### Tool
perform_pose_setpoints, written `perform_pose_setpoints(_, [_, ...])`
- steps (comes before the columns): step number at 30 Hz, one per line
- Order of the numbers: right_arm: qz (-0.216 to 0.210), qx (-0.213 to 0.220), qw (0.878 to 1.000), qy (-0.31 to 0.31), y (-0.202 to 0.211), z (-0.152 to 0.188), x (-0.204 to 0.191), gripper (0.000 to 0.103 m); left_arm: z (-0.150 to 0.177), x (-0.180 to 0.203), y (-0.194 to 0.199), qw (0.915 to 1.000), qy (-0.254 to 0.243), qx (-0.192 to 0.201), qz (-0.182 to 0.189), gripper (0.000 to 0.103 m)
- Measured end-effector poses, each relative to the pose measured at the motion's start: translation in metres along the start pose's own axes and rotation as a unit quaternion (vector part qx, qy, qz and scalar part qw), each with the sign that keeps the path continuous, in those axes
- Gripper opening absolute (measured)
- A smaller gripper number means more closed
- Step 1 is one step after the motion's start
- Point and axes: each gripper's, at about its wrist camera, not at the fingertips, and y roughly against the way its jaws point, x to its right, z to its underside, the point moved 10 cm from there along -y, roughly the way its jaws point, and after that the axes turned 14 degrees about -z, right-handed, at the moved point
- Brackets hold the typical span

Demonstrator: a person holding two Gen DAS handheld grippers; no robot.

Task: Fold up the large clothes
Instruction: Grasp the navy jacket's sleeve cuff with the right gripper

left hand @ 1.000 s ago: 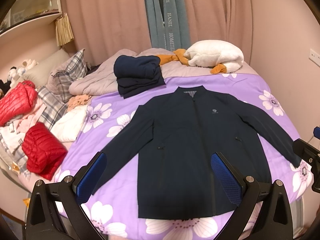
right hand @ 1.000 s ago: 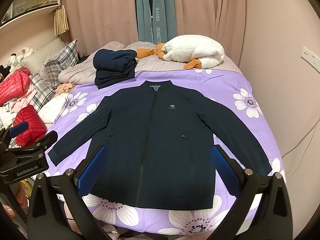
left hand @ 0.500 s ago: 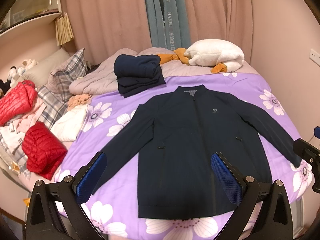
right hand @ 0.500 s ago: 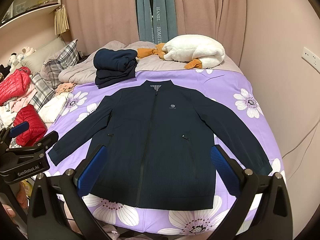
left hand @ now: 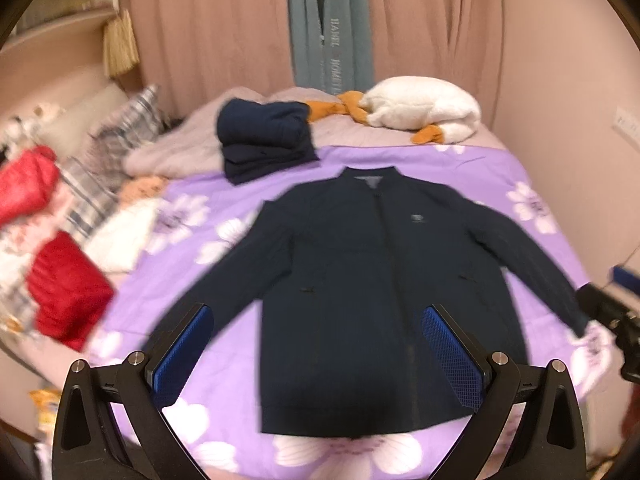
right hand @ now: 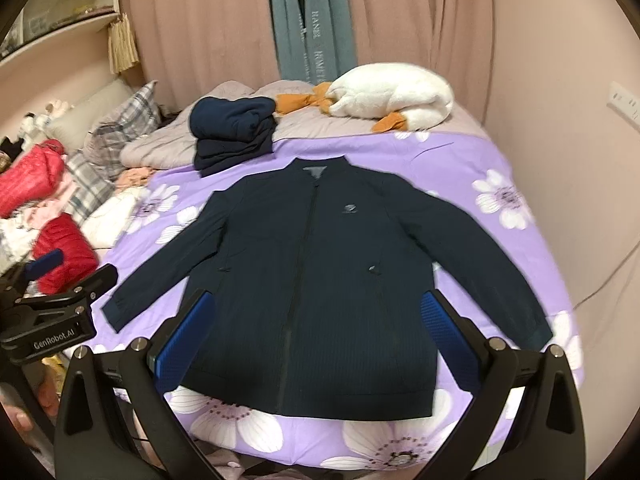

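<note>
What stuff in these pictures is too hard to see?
- Small grey chest logo on the dark navy zip-up jacket: blurred and tiny in both views.
- Right gripper: cut off by the left view's edge.
- Clutter on the wall shelf: too small.

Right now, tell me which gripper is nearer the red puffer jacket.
Left. The left gripper hangs beside the red puffer jacket at the bed's left edge; the right gripper sits over the navy jacket's hem.
</note>
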Motion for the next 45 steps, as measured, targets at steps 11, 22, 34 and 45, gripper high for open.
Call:
perform_pose_setpoints(11, [-0.141, 0.107, 0.966, -0.187, -0.008, 0.043, 0.102, 0.103, 0.012, 0.006, -0.029, 0.9824, 0.087, -0.006, 0.165, 0.103])
perform_pose_setpoints(22, [-0.089, 0.200, 0.917, -0.333, 0.015, 0.108, 0.218, 0.103, -0.001, -0.001, -0.051, 0.9537, 0.183, 0.020, 0.238, 0.103])
perform_pose_setpoints(34, [-0.075, 0.170, 0.870, -0.457, -0.029, 0.183, 0.299, 0.103, 0.012, 0.028, -0.085, 0.9564, 0.148, -0.036, 0.249, 0.103])
perform_pose_setpoints(45, [-0.035, 0.244, 0.840, -0.484, -0.057, 0.156, 0.373, 0.088, 0.010, 0.039, -0.108, 0.9629, 0.135, -0.057, 0.227, 0.103])
